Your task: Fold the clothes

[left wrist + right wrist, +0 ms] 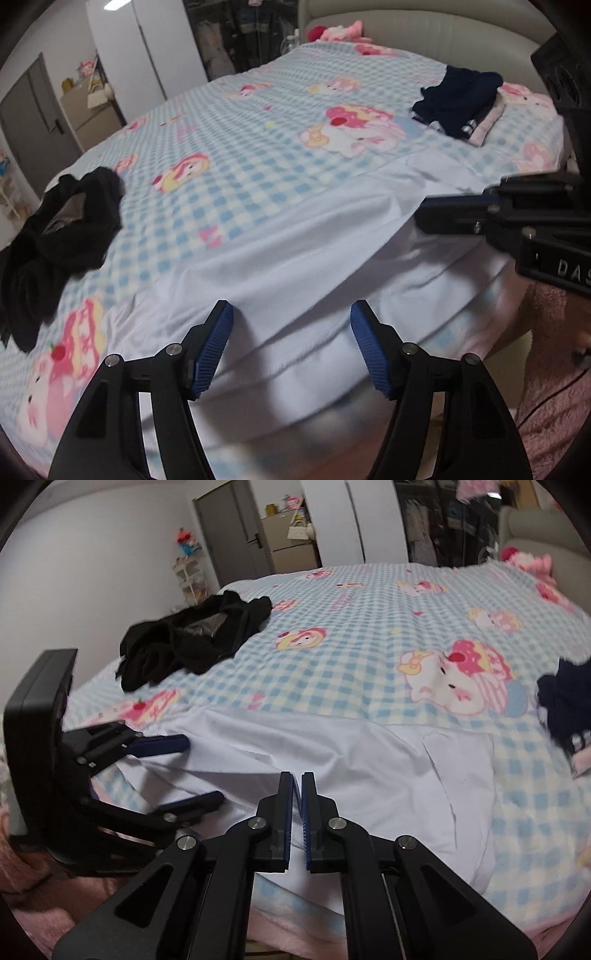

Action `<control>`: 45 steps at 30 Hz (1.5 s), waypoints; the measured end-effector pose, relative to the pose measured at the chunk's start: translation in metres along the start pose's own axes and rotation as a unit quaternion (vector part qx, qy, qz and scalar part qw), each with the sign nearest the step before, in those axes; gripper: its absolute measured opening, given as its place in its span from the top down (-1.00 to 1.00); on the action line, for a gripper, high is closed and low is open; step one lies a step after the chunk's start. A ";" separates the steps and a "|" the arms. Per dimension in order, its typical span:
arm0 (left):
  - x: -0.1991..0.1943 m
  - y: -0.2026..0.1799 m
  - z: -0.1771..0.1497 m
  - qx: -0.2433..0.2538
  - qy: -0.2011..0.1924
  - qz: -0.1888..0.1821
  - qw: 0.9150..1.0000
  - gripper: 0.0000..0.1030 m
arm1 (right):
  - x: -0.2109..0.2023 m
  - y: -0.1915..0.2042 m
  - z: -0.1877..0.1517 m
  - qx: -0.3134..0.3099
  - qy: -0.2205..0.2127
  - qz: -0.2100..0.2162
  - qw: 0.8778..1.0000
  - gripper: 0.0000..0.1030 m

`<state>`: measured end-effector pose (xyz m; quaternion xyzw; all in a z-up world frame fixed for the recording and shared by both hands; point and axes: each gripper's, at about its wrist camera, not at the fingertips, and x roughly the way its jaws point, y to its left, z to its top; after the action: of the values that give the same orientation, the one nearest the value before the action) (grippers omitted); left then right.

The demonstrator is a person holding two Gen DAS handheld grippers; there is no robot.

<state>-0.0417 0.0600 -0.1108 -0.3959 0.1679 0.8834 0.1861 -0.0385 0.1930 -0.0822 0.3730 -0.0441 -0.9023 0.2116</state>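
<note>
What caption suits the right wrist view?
Right gripper, jaws shut on white garment edge; left gripper open beside it.

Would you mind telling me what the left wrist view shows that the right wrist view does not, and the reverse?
Only the left wrist view shows the whole folded stack of dark and pale clothes near the headboard; the right view catches just its edge.

Only the right wrist view shows the left gripper from the side, jaws apart, and the right gripper shut on the white garment.

Both show that garment, the black clothes pile, the checked bedspread and the white wardrobe.
</note>
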 end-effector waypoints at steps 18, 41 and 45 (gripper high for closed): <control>-0.012 0.011 0.006 -0.081 -0.046 -0.076 0.993 0.87 | 0.026 -0.002 -0.009 0.025 0.036 0.013 0.999 -0.13; -0.020 0.021 -0.023 -0.159 -0.038 -0.118 0.980 0.87 | 0.021 0.006 -0.020 0.002 0.027 -0.024 0.999 0.68; -0.021 0.019 -0.025 -0.160 -0.041 -0.128 0.978 0.87 | 0.009 0.000 -0.019 0.008 0.017 -0.024 1.000 0.83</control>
<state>-0.0217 0.0287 -0.1075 -0.4023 -0.0349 0.8832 0.2383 -0.0309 0.1904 -0.1017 0.3912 -0.0388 -0.9001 0.1879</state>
